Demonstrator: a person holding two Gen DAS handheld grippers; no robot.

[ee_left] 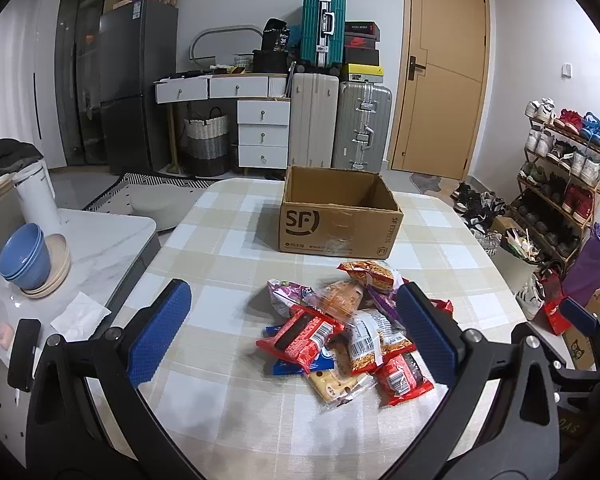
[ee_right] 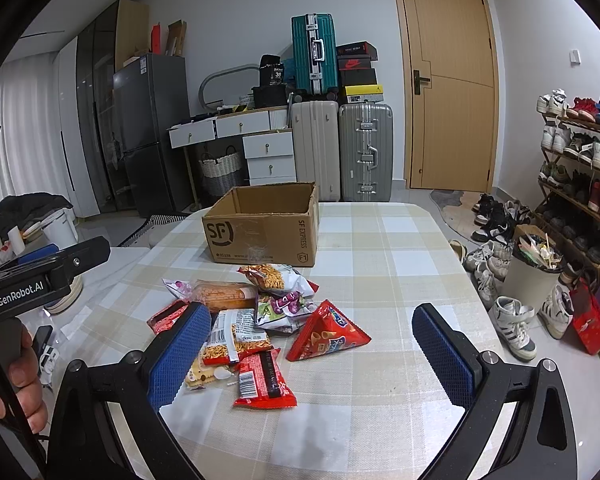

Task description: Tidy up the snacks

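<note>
A pile of snack packets (ee_left: pixel 352 332) lies on the checked tablecloth, also in the right wrist view (ee_right: pixel 252 320). An open cardboard SF box (ee_left: pixel 338 216) stands behind the pile, upright, its inside hidden; it shows in the right wrist view too (ee_right: pixel 264 228). A red triangular packet (ee_right: pixel 326 334) lies at the pile's right edge. My left gripper (ee_left: pixel 296 332) is open and empty, hovering over the near side of the pile. My right gripper (ee_right: pixel 312 352) is open and empty, above the table just right of the pile.
A side table at the left holds blue bowls (ee_left: pixel 22 256), a white jar (ee_left: pixel 36 196) and a phone (ee_left: pixel 24 354). A shoe rack (ee_right: pixel 580 168), loose shoes and a full bin (ee_right: pixel 534 272) stand right of the table. Suitcases (ee_left: pixel 340 124) and drawers line the far wall.
</note>
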